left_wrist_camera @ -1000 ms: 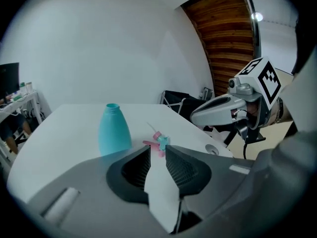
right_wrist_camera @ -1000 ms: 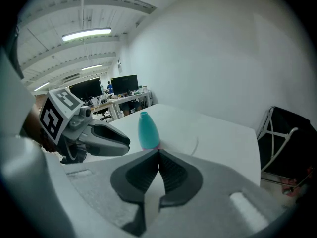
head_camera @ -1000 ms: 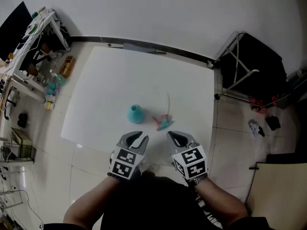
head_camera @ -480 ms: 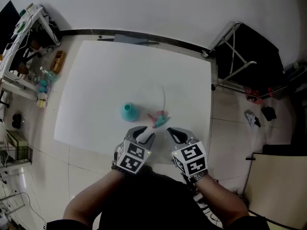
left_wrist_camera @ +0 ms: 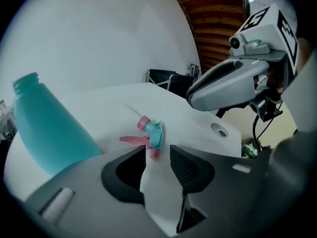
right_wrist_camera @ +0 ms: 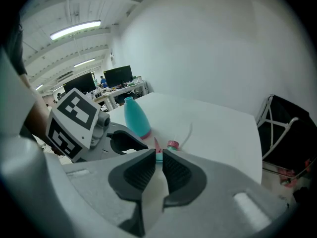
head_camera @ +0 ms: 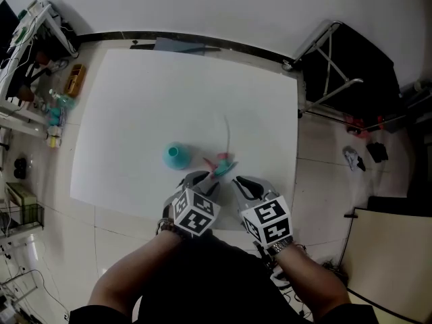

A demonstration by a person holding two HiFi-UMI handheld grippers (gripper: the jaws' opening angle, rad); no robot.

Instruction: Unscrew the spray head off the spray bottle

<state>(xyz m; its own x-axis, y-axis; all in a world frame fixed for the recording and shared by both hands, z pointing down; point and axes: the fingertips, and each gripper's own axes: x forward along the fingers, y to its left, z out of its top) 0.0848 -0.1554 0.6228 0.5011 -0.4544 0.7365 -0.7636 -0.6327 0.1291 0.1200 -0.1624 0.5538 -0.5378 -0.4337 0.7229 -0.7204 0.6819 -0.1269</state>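
Note:
An open-necked teal bottle [head_camera: 173, 155] stands upright on the white table [head_camera: 135, 113]. Its teal and pink spray head [head_camera: 221, 163] lies to its right, off the bottle, its thin tube [head_camera: 226, 130] pointing away. My left gripper [head_camera: 202, 183] is just short of the spray head [left_wrist_camera: 151, 133]; its jaws [left_wrist_camera: 158, 152] have just been opening and hold nothing. My right gripper [head_camera: 243, 186] is beside it, near the table's front edge. Its jaws [right_wrist_camera: 159, 157] have just opened to a narrow gap with nothing in it. The right gripper view shows the bottle [right_wrist_camera: 136, 117] and spray head [right_wrist_camera: 171, 145] beyond the tips.
A black folding stand [head_camera: 344, 66] is off the table's right edge. A cluttered shelf [head_camera: 40, 52] stands at the left. The tiled floor [head_camera: 54, 248] lies below the near edge. A round hole [left_wrist_camera: 218, 130] sits in the tabletop near the right gripper [left_wrist_camera: 233, 83].
Both grippers have come forward over the table's near edge. The left one has swung right and down, closer to the spray head. Bottle and spray head have stayed put.

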